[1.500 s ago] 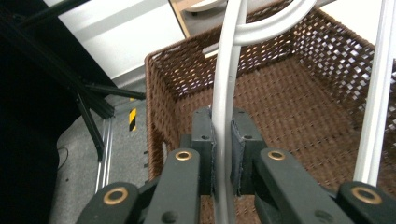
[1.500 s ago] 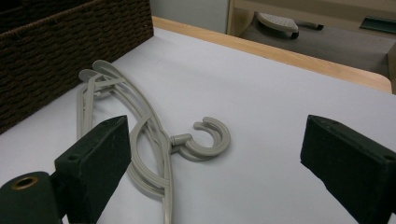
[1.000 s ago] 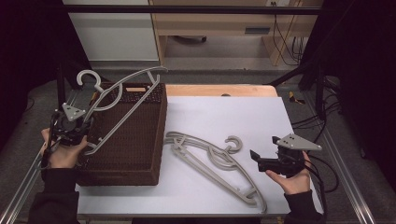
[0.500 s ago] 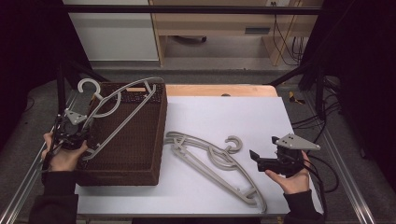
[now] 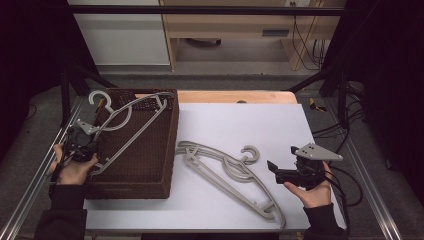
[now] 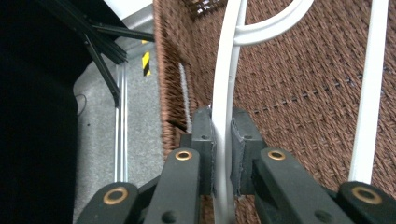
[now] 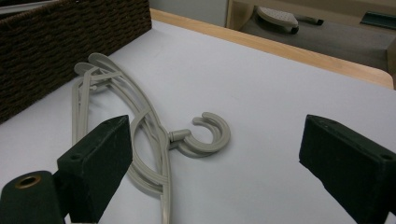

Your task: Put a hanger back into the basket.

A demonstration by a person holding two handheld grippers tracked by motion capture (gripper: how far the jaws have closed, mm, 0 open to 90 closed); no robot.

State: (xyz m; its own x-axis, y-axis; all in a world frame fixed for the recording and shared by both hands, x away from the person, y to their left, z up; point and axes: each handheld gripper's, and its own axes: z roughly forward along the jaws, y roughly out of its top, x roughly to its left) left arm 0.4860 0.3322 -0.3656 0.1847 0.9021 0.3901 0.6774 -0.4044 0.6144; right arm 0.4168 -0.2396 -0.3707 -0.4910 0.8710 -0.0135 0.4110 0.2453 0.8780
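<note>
Now left tongs (image 6: 223, 140) tight on hanger (image 6: 223, 84) over basket (image 5: 150, 170)

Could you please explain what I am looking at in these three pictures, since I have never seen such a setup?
A person sits at a table and holds a hand tool with two black jaws in each hand. One picture looks down from above; each of the other two comes from a small camera that rides on one tool and looks along its jaws. The left gripper is shut on a pale hanger, which it holds over a brown woven basket at the table's left. The right gripper is open and holds nothing. In front of it, more hangers lie in a pile on the white tabletop.
</note>
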